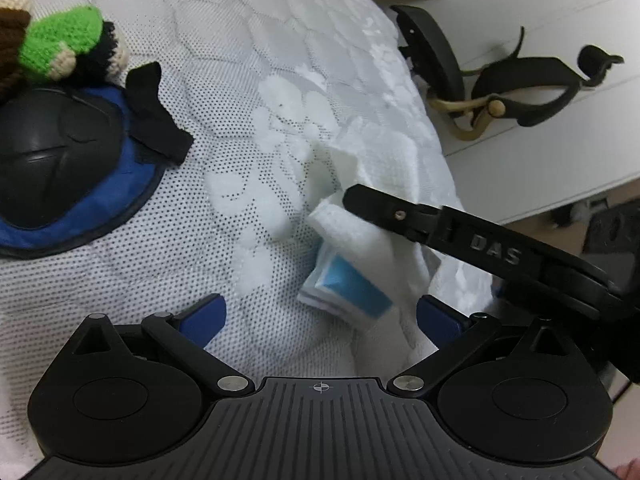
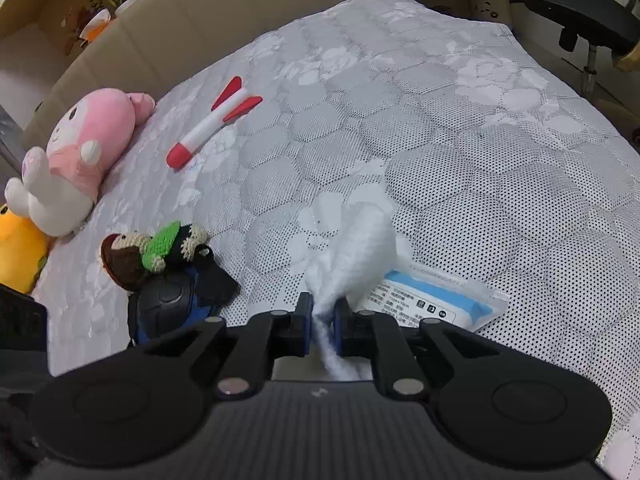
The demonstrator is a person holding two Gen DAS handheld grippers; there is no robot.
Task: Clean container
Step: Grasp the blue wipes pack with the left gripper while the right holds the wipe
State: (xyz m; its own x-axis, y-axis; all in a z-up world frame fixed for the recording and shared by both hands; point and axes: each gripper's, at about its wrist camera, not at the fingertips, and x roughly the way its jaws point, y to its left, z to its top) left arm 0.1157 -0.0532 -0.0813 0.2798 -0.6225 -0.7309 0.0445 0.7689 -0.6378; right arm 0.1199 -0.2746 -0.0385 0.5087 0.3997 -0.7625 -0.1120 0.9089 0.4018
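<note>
My right gripper point(image 2: 322, 314) is shut on a white wipe point(image 2: 358, 248) that stands up from between its fingers above the mattress. A blue-and-white wipe pack point(image 2: 436, 300) lies just right of it. In the left wrist view the same pack point(image 1: 348, 284) lies ahead with the white wipe point(image 1: 384, 240) rising from it, and the right gripper's black finger point(image 1: 384, 208) reaches in from the right. My left gripper point(image 1: 320, 320) is open and empty just short of the pack. No container shows that I can name.
A black-and-blue knee pad point(image 2: 168, 304) with a crocheted doll point(image 2: 156, 252) on it lies left on the quilted mattress point(image 2: 440, 140). A pink plush point(image 2: 80, 152), a yellow plush point(image 2: 20, 252) and a red-and-white toy rocket point(image 2: 212, 124) lie further left. An office chair base point(image 1: 500, 92) stands beside the bed.
</note>
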